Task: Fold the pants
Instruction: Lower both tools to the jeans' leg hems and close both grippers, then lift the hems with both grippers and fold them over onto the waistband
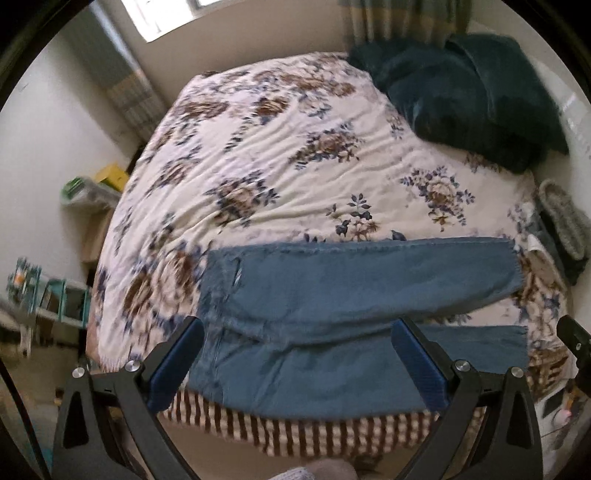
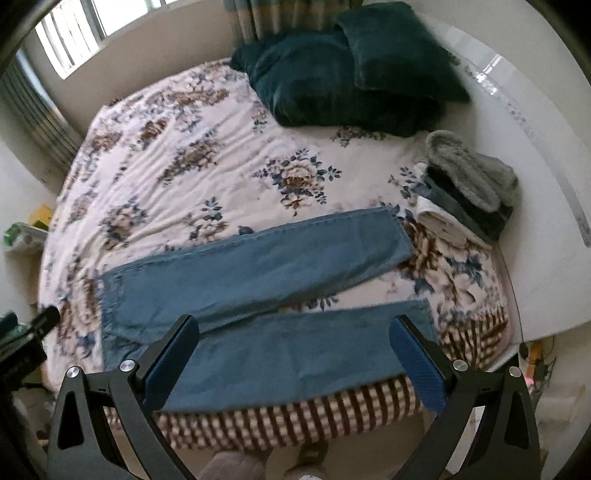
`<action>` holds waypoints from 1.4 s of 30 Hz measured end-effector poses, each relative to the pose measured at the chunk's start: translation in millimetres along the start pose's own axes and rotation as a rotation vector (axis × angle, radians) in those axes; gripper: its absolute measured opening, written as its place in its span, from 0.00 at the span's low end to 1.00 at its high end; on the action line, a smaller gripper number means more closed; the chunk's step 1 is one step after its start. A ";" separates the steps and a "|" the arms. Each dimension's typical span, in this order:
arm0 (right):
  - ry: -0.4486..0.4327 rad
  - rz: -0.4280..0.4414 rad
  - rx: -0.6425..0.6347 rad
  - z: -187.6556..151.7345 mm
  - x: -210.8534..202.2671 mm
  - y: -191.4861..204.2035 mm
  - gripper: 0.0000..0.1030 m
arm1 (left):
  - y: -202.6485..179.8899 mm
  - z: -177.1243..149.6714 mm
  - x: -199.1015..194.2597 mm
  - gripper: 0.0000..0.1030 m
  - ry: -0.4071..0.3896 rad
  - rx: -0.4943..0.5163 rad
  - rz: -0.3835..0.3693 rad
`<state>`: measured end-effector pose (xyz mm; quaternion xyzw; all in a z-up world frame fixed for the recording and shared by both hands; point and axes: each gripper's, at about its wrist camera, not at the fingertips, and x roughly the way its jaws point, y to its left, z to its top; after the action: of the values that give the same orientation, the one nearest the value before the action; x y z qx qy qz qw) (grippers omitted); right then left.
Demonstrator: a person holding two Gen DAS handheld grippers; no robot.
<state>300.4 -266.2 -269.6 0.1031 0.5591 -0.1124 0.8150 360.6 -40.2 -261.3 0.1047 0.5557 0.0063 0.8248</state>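
Left wrist cam first: the left gripper (image 1: 297, 363) hangs above the near edge of the bed, its 2 blue-padded fingers (image 1: 175, 363) spread wide with nothing between them. Under it lie the blue pants (image 1: 351, 291), spread flat on the floral bedspread (image 1: 277, 147) right at the near side of the mattress. The waist end sits to the left, both legs run off to the right, and there's a gap between the 2 legs near the hems. The lower leg reaches the bed's edge, where a brown striped border (image 1: 295, 428) hangs down. Dark teal pillows (image 1: 461, 96) are piled at the far right corner. A fuzzy grey item (image 1: 563, 218) sits at the right edge. This view is a bit blurry on the left side.

Right wrist cam: the right gripper (image 2: 293, 363) is also spread wide and holding nothing, hovering over the nearer pant leg. Same pants (image 2: 258, 288) here, legs fanning apart toward the right. Beyond the hems there's a small stack of folded clothes (image 2: 461, 210) with the fuzzy grey piece on top, near the right edge of the bed. The teal pillows (image 2: 351, 74) sit at the far side under the curtain (image 2: 266, 18).
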 end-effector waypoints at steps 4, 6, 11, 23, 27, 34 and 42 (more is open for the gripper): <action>0.087 -0.034 -0.025 36.2 91.3 25.5 1.00 | -10.4 35.0 73.4 1.00 0.044 0.080 0.024; 0.106 -0.055 -0.064 49.2 128.9 37.5 1.00 | -15.9 48.0 110.8 1.00 0.064 0.134 0.047; 0.178 -0.091 -0.221 75.5 226.1 72.8 1.00 | -32.9 70.7 197.5 1.00 0.137 0.298 0.055; 0.467 -0.042 -0.813 100.2 466.4 160.2 1.00 | -68.9 89.6 393.8 0.68 0.409 0.592 -0.185; 0.549 -0.001 -0.952 104.6 509.9 169.8 0.97 | -69.7 89.5 410.8 0.69 0.453 0.653 -0.268; 0.579 0.127 -1.010 114.2 533.8 176.9 0.39 | -79.5 92.2 414.6 0.39 0.457 0.697 -0.310; 0.461 0.176 -0.890 112.1 495.8 161.0 0.07 | -79.2 84.0 364.3 0.07 0.357 0.665 -0.287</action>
<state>621.4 -179.3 -686.4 -0.1854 0.7072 0.2316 0.6417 568.7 -85.4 -578.7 0.2845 0.6708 -0.2711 0.6290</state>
